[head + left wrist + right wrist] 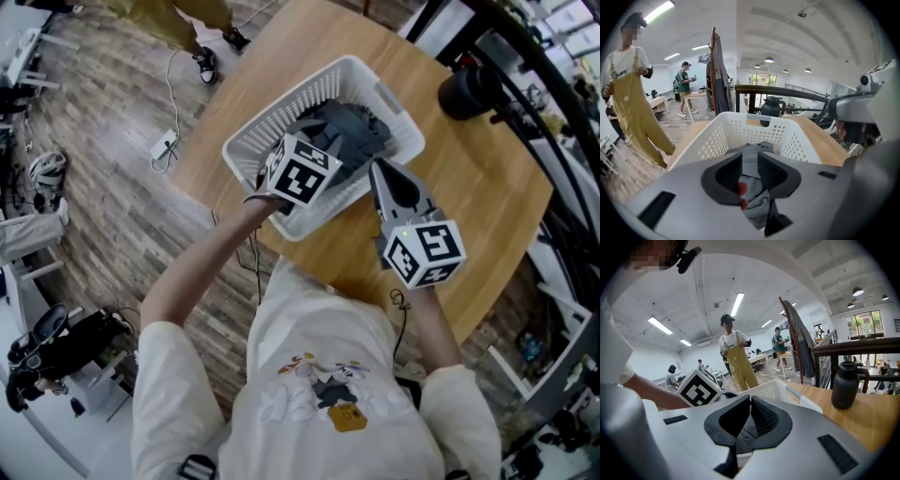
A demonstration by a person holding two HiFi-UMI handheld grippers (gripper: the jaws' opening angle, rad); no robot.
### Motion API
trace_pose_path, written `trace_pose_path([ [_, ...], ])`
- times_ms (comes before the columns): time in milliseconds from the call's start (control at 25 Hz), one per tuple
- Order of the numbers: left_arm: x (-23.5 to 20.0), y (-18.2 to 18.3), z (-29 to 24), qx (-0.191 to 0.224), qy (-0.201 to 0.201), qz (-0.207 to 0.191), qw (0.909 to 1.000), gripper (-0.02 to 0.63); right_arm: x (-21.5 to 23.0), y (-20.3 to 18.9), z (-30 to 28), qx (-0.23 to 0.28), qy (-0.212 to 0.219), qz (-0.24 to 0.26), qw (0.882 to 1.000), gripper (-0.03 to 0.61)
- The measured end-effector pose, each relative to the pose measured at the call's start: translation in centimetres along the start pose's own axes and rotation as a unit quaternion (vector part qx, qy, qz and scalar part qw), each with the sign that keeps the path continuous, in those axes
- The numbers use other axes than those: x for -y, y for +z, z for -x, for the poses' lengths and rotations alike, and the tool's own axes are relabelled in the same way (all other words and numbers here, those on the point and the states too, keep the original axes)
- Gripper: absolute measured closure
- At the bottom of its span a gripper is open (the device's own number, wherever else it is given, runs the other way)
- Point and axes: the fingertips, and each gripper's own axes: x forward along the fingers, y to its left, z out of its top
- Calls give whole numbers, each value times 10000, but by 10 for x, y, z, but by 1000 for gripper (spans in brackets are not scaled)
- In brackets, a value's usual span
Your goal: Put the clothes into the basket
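A white slatted basket (281, 112) stands on a round wooden table (487, 197) with a heap of grey clothes (361, 127) inside. My left gripper (323, 141) hovers over the basket's near side. In the left gripper view its jaws (750, 157) stand a narrow gap apart, holding nothing. Through the gap I see the grey clothes (761, 146) lying in the basket (754, 123) below. My right gripper (375, 167) points at the basket's near right wall from just outside it. In the right gripper view (750, 398) its fingertips meet, empty, beside the basket (773, 390).
A black jug (469, 92) stands on the table beyond the basket. Bare tabletop lies to the right. A person in yellow overalls (628, 108) stands on the floor left of the table. Behind the basket are a coat stand (717, 70) and a dark railing (787, 91).
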Motion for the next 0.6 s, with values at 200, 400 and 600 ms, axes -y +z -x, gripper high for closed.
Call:
trace_pose_path([
  [200,0,4,13,246,351,138,9990,612,-4,0,10,64,19,38,10000,548],
  [400,6,7,36,276,512,382,9976,612,-6,2,20,149,-5,69,9999,548],
  [600,17,9,59,503,689,724,9937,614,-6,1,34,207,-29,124,9997,548],
])
